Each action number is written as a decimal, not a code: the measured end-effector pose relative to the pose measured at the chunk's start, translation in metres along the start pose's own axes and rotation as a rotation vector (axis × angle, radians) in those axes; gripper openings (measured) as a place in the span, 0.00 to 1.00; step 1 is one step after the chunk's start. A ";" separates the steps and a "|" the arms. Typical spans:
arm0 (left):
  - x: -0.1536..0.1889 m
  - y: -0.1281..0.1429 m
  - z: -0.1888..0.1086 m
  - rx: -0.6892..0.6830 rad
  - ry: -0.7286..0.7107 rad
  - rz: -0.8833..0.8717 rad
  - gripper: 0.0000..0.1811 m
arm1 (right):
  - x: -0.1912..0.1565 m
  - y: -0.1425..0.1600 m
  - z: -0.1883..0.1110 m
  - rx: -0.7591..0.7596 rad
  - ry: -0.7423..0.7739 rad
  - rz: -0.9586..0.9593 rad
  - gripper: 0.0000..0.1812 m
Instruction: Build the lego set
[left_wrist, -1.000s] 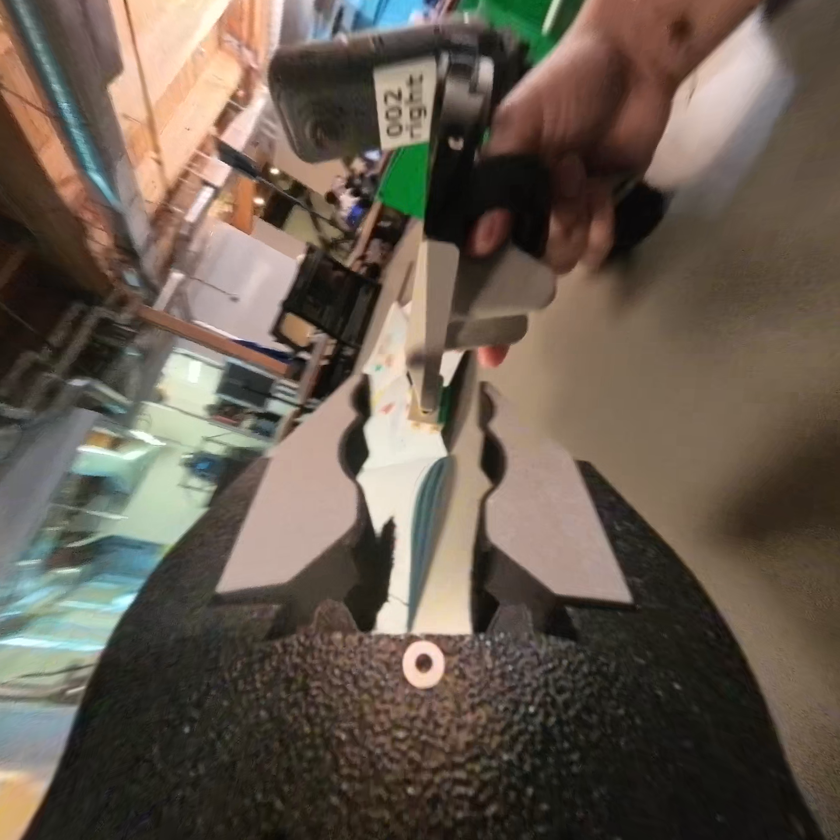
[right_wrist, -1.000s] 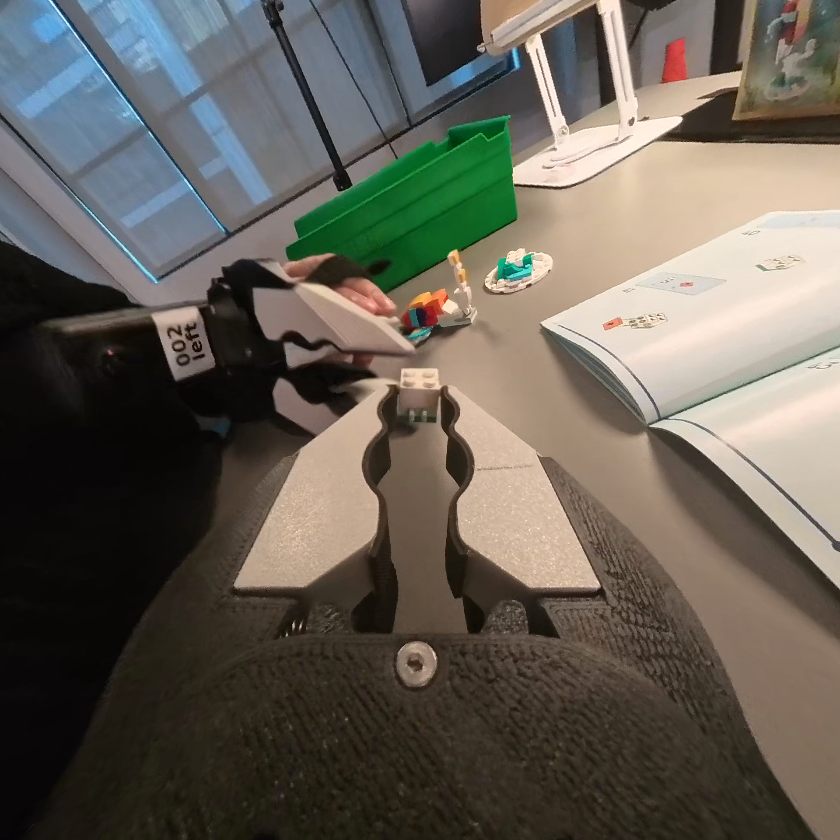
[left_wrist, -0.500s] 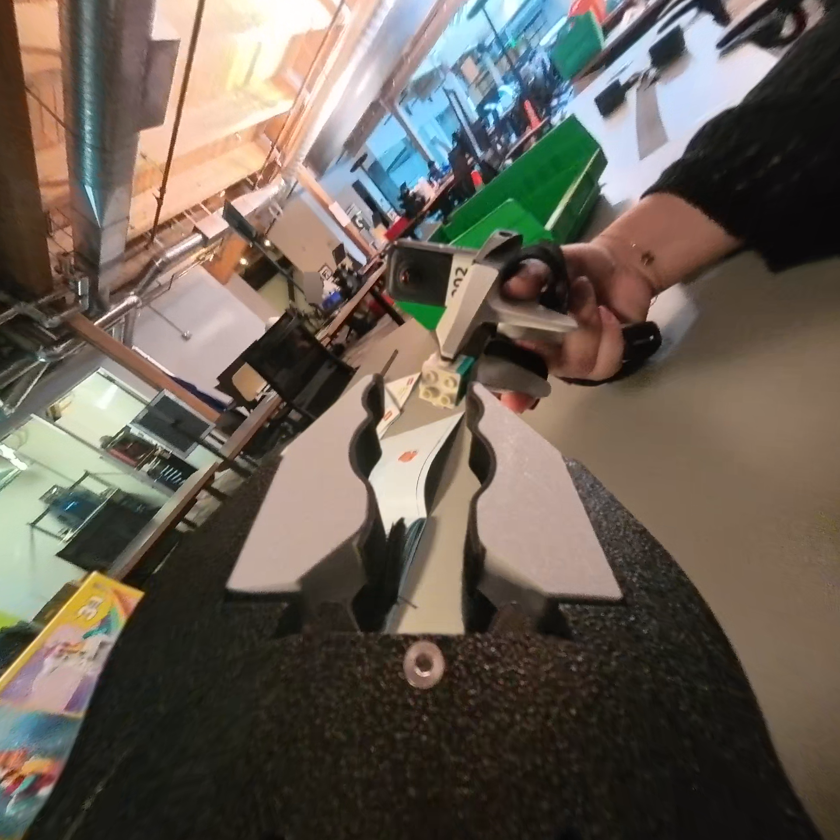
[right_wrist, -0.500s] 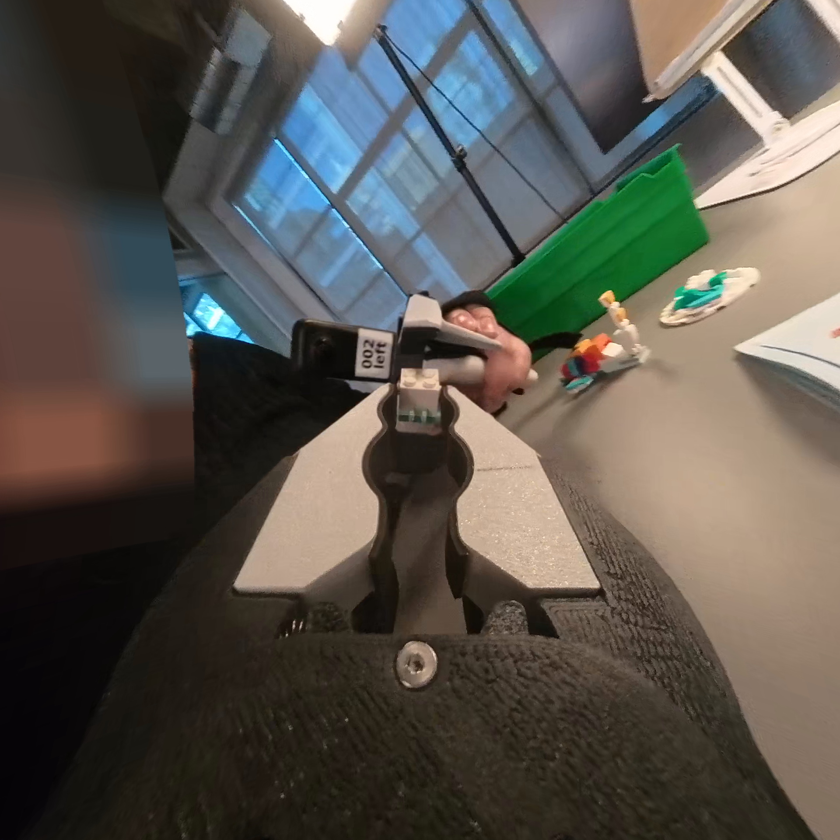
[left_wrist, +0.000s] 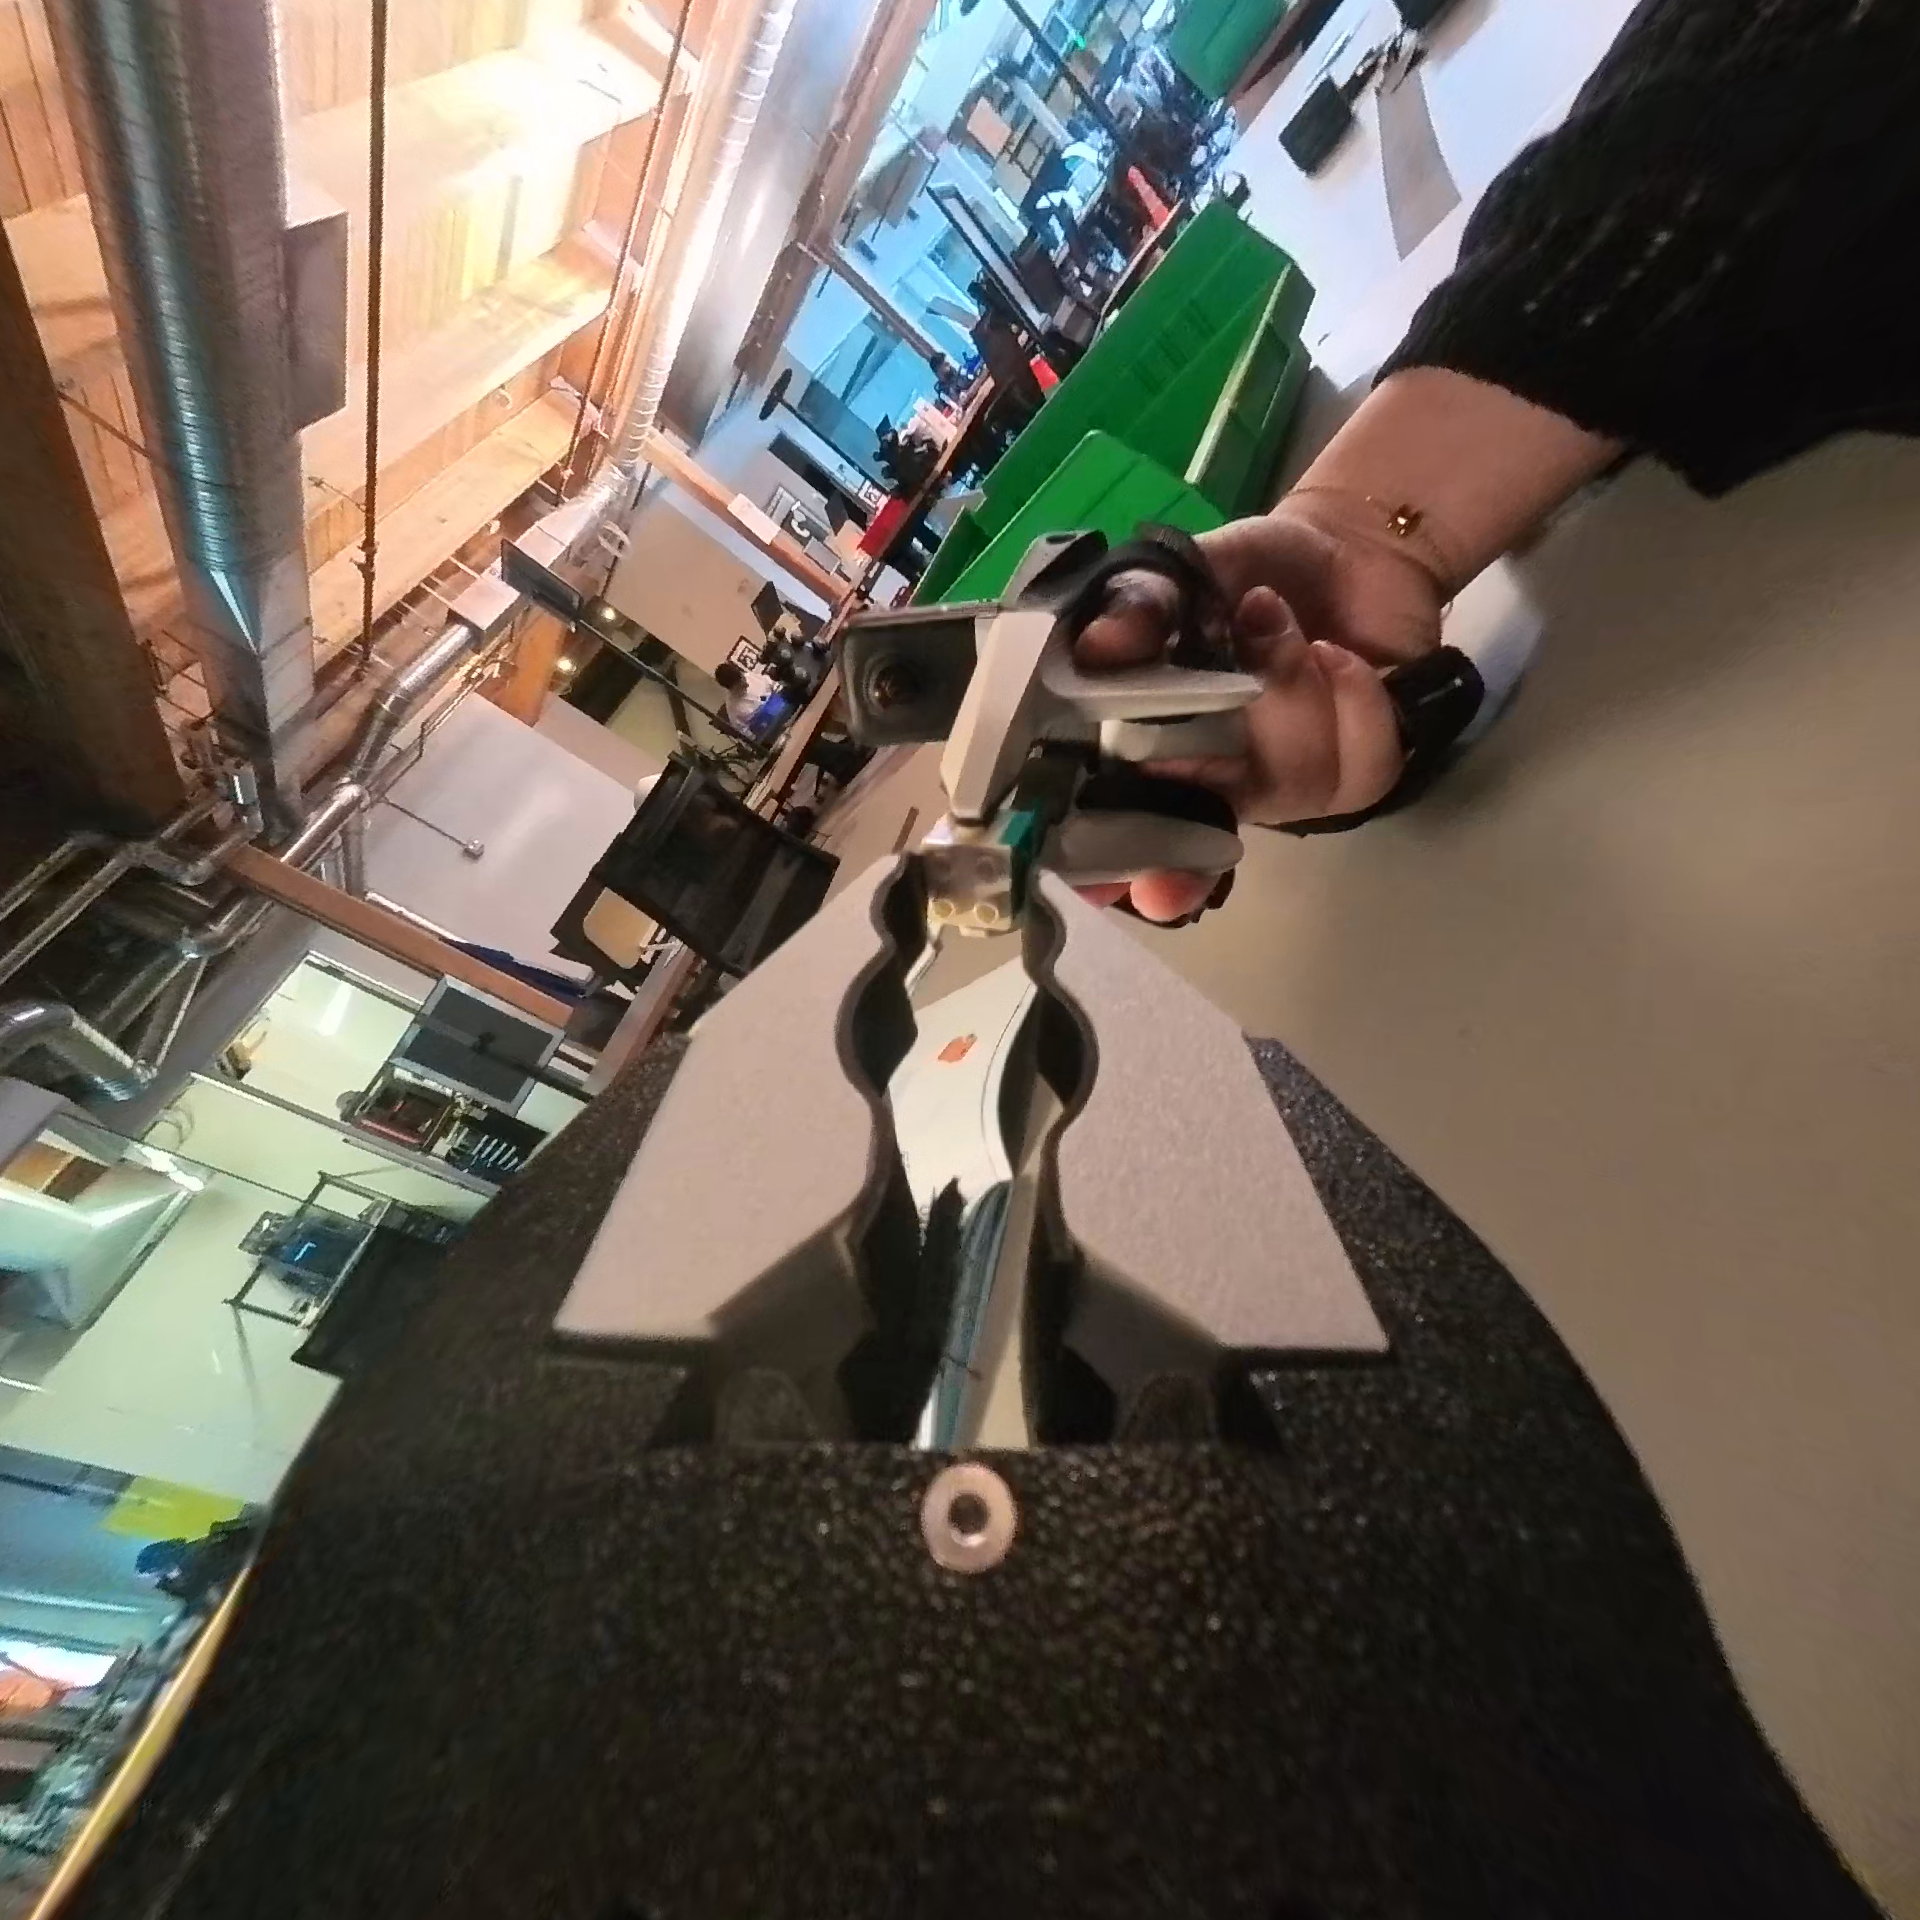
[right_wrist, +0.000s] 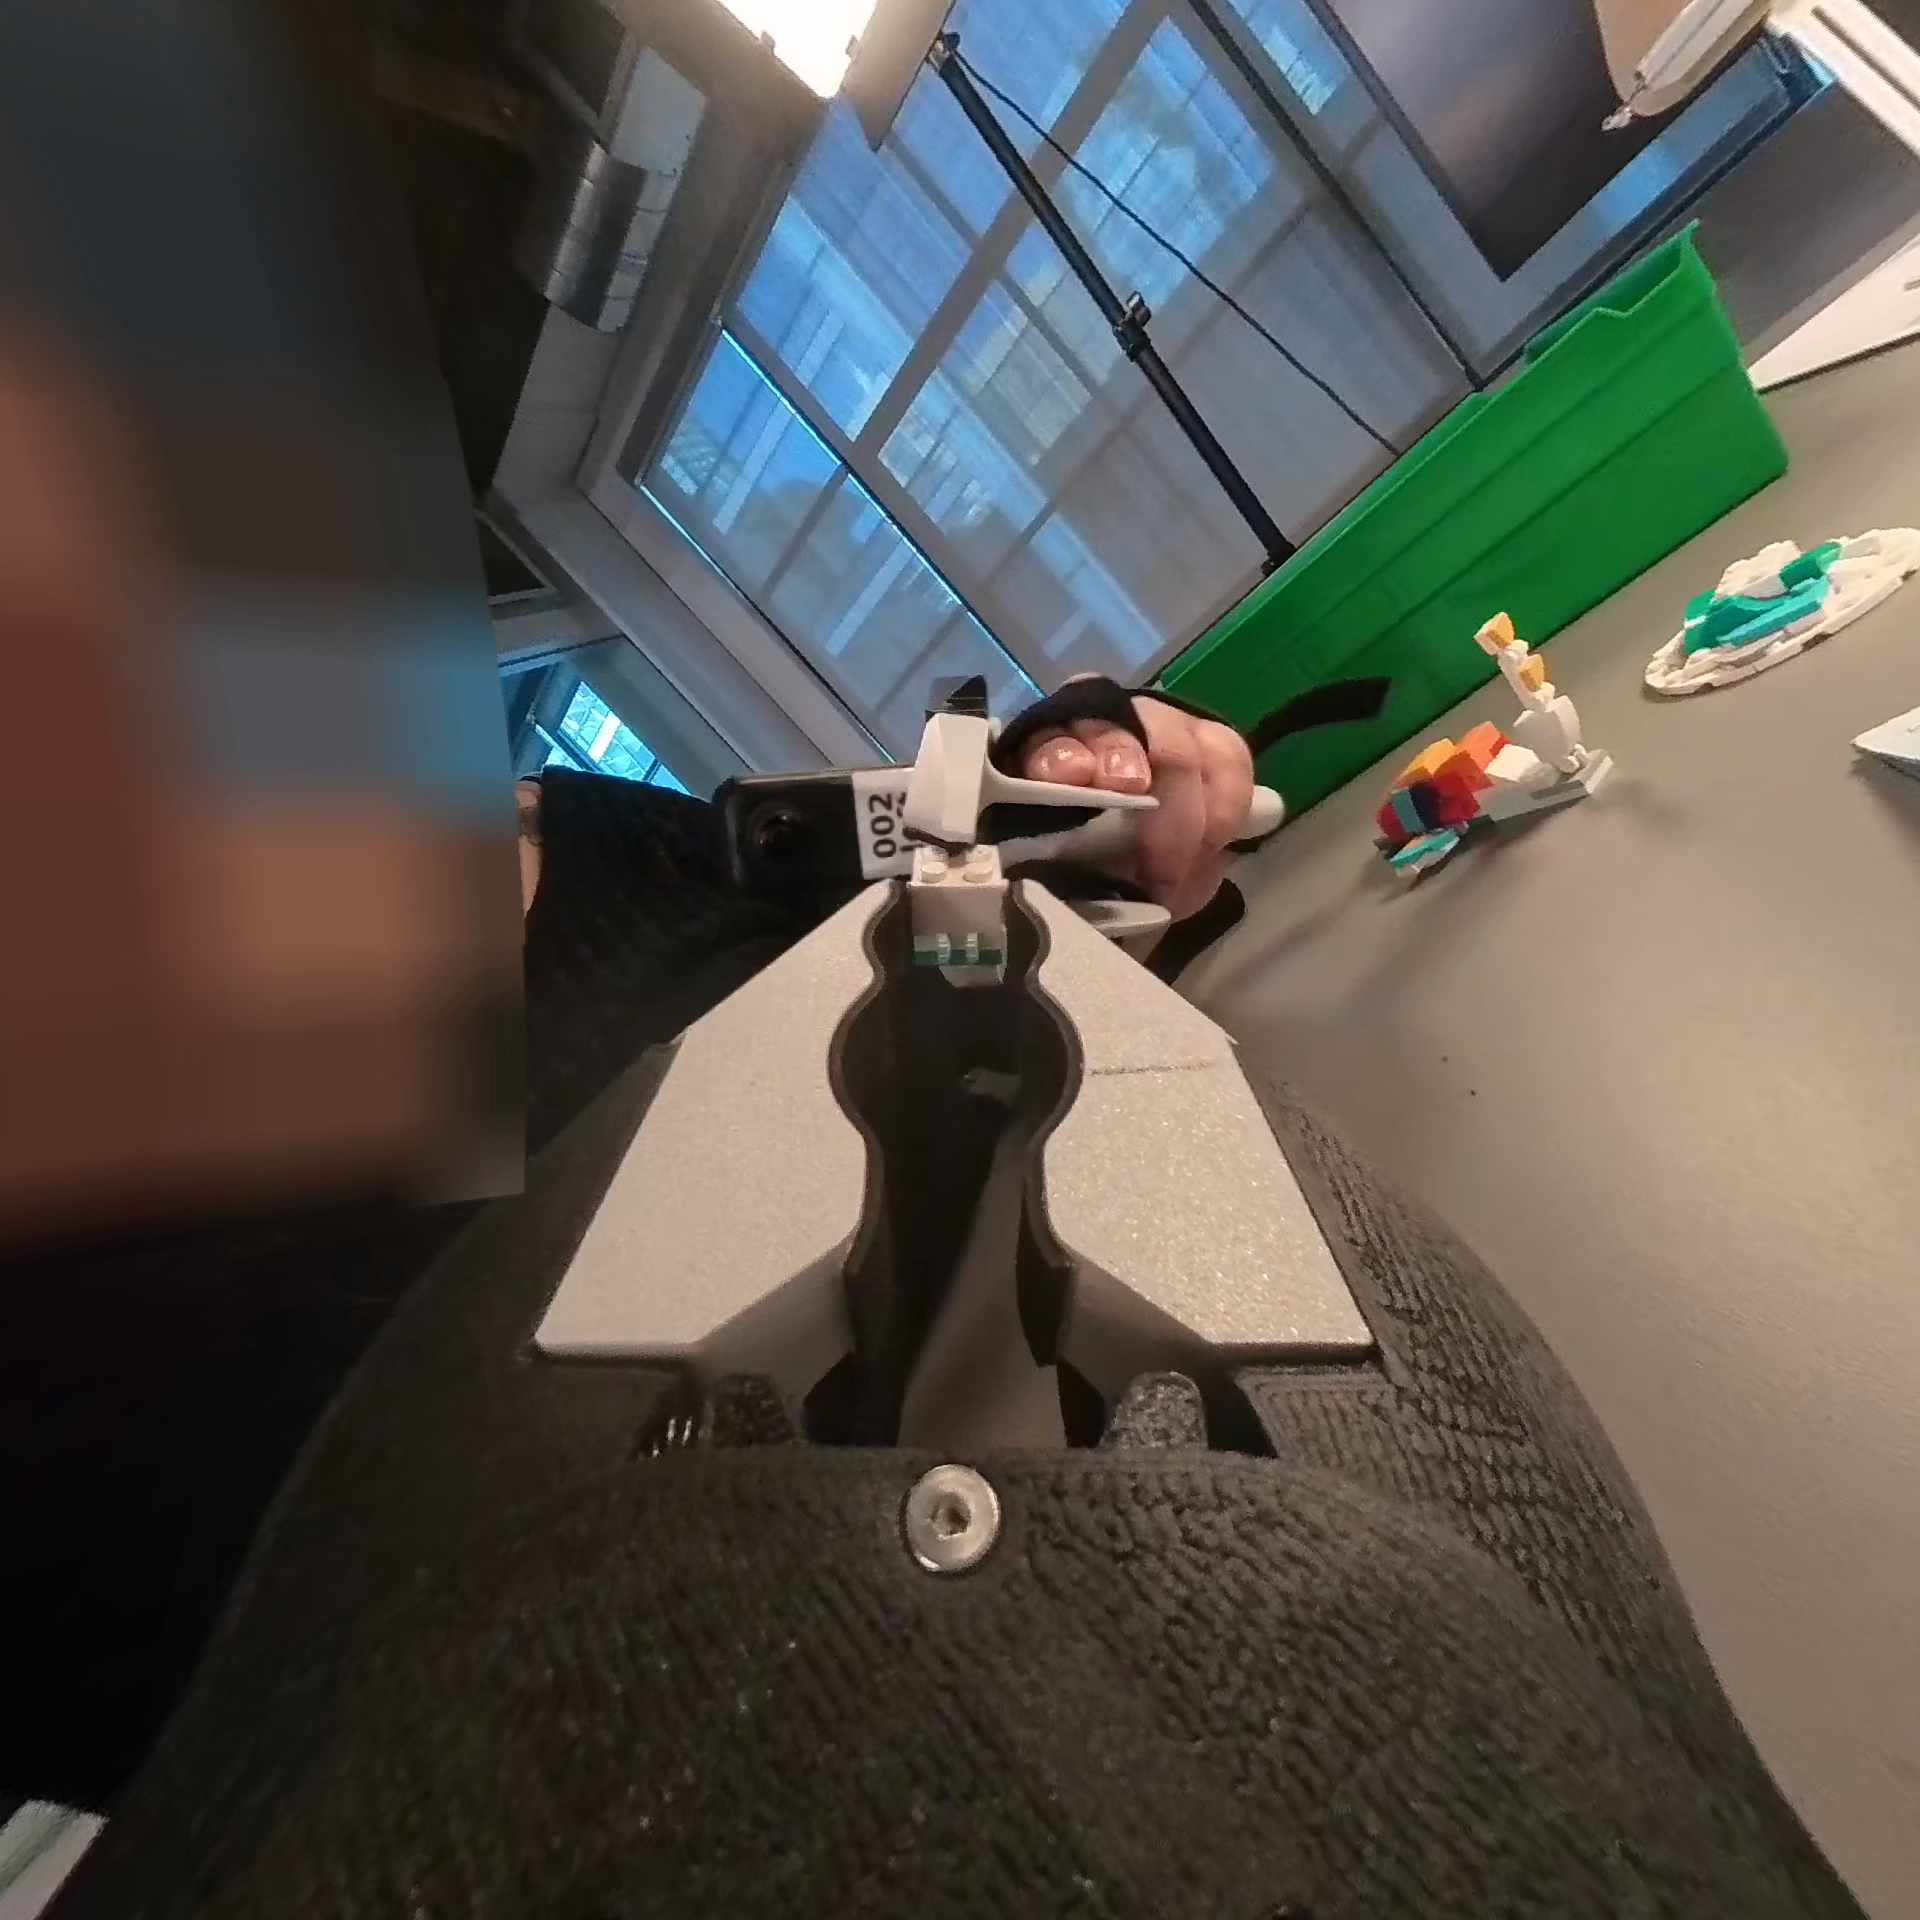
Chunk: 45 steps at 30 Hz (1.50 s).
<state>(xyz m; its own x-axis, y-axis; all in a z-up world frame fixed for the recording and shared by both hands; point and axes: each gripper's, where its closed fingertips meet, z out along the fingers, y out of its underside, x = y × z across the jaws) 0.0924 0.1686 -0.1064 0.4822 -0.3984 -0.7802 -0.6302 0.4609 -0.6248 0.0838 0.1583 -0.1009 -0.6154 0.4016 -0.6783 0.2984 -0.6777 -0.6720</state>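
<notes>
A small white-and-green lego assembly (right_wrist: 956, 914) sits pinched between the tips of the right gripper (right_wrist: 954, 920), whose jaws are drawn in tight on it, lifted clear of the grey table (right_wrist: 1558, 1091). Touching that assembly from the far side is the left gripper (left_wrist: 971, 914), its jaws narrowed about the same white brick (left_wrist: 971, 902), though whether it truly grips is unclear. Beyond the assembly on the table lie an orange-and-white lego build (right_wrist: 1475, 795), a teal-and-white round build (right_wrist: 1787, 608) and a green bin (right_wrist: 1507, 499).
</notes>
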 end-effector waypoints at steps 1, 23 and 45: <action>0.000 0.001 0.000 -0.008 0.003 0.006 0.09 | 0.001 0.000 0.000 0.000 0.004 0.000 0.10; 0.006 0.033 -0.011 -0.052 0.129 -0.311 0.23 | 0.053 0.036 -0.025 -0.445 0.501 -0.490 0.10; -0.010 0.042 -0.014 -0.090 0.066 -0.382 0.18 | 0.074 0.054 -0.069 -0.738 0.673 -0.686 0.21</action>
<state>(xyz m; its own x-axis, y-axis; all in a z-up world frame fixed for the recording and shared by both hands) 0.0524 0.1806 -0.1246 0.6541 -0.5790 -0.4868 -0.4652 0.1996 -0.8624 0.1043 0.1942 -0.2076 -0.3720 0.9281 0.0136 0.5382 0.2276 -0.8115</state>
